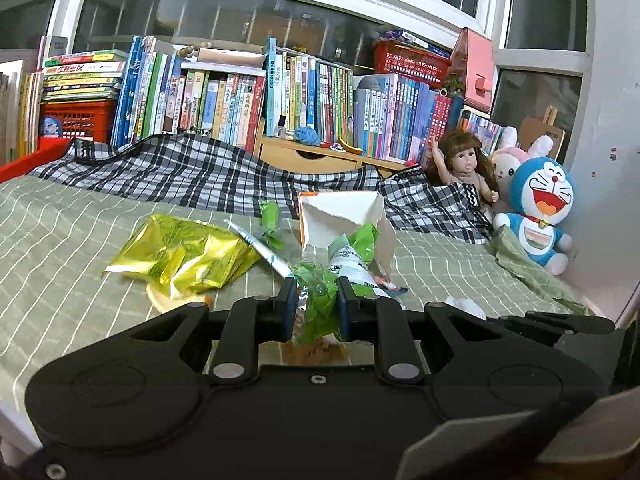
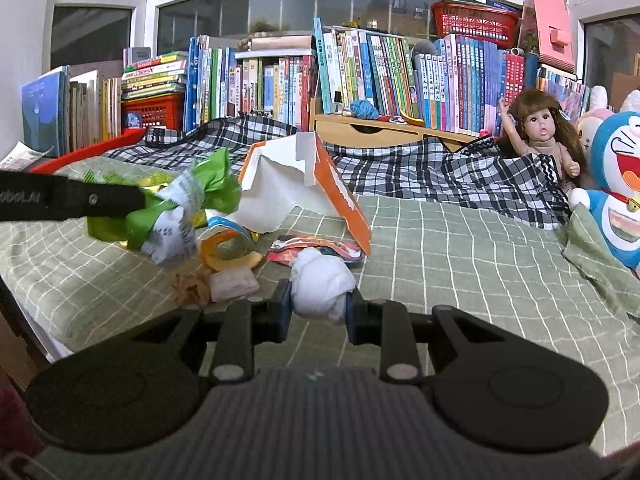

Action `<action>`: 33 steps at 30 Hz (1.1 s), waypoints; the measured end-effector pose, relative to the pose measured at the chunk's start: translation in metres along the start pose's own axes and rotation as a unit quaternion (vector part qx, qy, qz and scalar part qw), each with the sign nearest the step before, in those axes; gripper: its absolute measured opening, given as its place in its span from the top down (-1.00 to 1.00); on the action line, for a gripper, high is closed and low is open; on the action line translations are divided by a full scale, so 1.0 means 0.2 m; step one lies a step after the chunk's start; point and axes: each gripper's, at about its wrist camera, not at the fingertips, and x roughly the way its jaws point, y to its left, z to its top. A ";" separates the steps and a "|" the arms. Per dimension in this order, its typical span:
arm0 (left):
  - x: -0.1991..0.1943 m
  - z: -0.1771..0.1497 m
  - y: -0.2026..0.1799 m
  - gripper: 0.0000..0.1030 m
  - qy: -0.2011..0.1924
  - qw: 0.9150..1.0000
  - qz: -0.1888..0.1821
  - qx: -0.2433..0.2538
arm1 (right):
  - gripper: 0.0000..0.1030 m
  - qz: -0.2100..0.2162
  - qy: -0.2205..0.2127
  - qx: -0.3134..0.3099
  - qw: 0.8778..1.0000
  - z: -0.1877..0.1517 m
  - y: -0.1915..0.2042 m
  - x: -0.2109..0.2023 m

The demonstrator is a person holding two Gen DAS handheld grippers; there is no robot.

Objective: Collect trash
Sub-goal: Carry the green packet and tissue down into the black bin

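My left gripper (image 1: 316,300) is shut on a crumpled green and white wrapper (image 1: 340,264), lifted above the bed; the right wrist view shows the same wrapper (image 2: 180,208) hanging from the left gripper's finger (image 2: 72,200). My right gripper (image 2: 318,306) is shut on a white crumpled tissue ball (image 2: 320,284). On the green checked bedsheet (image 2: 460,260) lie a torn orange and white carton (image 2: 304,184), a yellow foil bag (image 1: 180,256), a red snack wrapper (image 2: 316,250), an orange peel strip (image 2: 228,256) and brown scraps (image 2: 192,288).
A black and white plaid blanket (image 2: 420,172) runs across the back of the bed. Behind it stand rows of books (image 2: 380,76) and red baskets (image 2: 476,24). A doll (image 2: 544,136) and a blue plush toy (image 2: 620,176) sit at the right.
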 end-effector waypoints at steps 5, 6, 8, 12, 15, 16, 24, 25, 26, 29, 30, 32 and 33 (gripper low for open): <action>-0.10 -0.07 0.00 0.63 0.007 1.000 0.000 0.004 | 0.39 0.010 0.002 0.011 1.000 -0.04 0.03 -0.06; -0.12 -0.09 0.00 0.63 0.006 1.000 -0.003 0.005 | 0.39 0.014 0.006 0.013 1.000 -0.04 0.03 -0.07; -0.16 -0.11 0.00 0.63 0.009 1.000 -0.007 0.006 | 0.39 0.021 0.011 0.023 0.999 -0.07 0.04 -0.10; -0.23 -0.18 -0.01 0.63 0.019 1.000 -0.008 0.010 | 0.39 0.035 0.019 0.041 0.998 -0.12 0.08 -0.15; -0.29 -0.24 -0.01 0.63 0.022 1.000 -0.008 0.015 | 0.39 0.049 0.029 0.044 0.997 -0.15 0.12 -0.19; -0.31 -0.26 -0.01 0.63 0.024 1.000 -0.009 0.016 | 0.39 0.052 0.033 0.046 0.997 -0.16 0.13 -0.20; -0.44 -0.42 0.03 0.63 0.068 0.997 -0.022 -0.027 | 0.39 0.075 0.070 0.086 0.991 -0.34 0.18 -0.30; -0.46 -0.45 0.04 0.63 0.074 0.996 -0.023 -0.034 | 0.39 0.078 0.078 0.089 0.990 -0.37 0.19 -0.31; -0.47 -0.48 0.05 0.63 0.078 0.996 -0.022 -0.037 | 0.39 0.079 0.085 0.089 0.989 -0.39 0.20 -0.31; -0.48 -0.56 0.05 0.63 0.100 0.994 -0.018 -0.028 | 0.38 0.084 0.110 0.089 0.986 -0.47 0.22 -0.30; -0.48 -0.58 0.05 0.63 0.110 0.993 -0.015 -0.027 | 0.38 0.086 0.118 0.089 0.985 -0.49 0.22 -0.30; -0.47 -0.63 0.06 0.63 0.129 0.991 -0.010 -0.027 | 0.38 0.088 0.130 0.088 0.984 -0.53 0.23 -0.28; -0.45 -0.65 0.06 0.63 0.141 0.990 -0.004 -0.028 | 0.38 0.088 0.136 0.088 0.983 -0.55 0.24 -0.28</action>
